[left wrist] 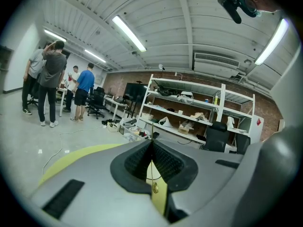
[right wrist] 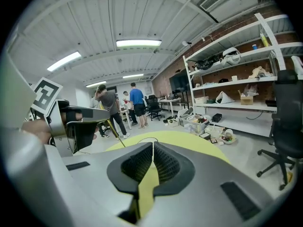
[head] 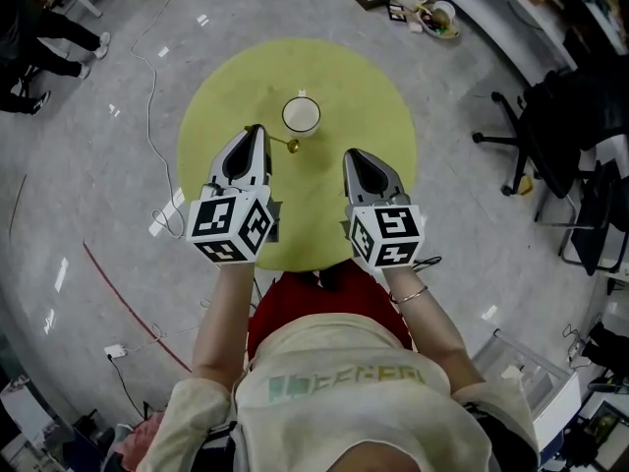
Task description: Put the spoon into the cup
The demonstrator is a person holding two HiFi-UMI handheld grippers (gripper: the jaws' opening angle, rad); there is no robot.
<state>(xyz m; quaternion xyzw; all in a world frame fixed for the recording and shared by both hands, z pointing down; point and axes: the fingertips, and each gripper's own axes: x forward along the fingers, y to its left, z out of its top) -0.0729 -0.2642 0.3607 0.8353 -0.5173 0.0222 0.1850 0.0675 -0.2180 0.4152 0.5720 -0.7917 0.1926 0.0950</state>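
Note:
A white cup [head: 301, 115] stands upright on the round yellow-green table [head: 378, 106], a little beyond both grippers. My left gripper [head: 257, 132] is shut on a thin golden spoon [head: 285, 146], which sticks out to the right of its tip, just short of the cup. In the left gripper view the spoon [left wrist: 153, 176] runs down between the closed jaws of the left gripper [left wrist: 151, 143]. The right gripper view shows the left gripper [right wrist: 71, 122] with the spoon [right wrist: 113, 129] slanting down from it. My right gripper [head: 356, 157] [right wrist: 152, 145] is shut and holds nothing.
Black office chairs [head: 550, 136] stand right of the table. A white cable [head: 152, 96] lies on the floor to the left. Clutter [head: 418, 8] sits on the floor behind the table. Several people [left wrist: 52, 79] stand far off by desks, and shelves [left wrist: 189, 112] line the brick wall.

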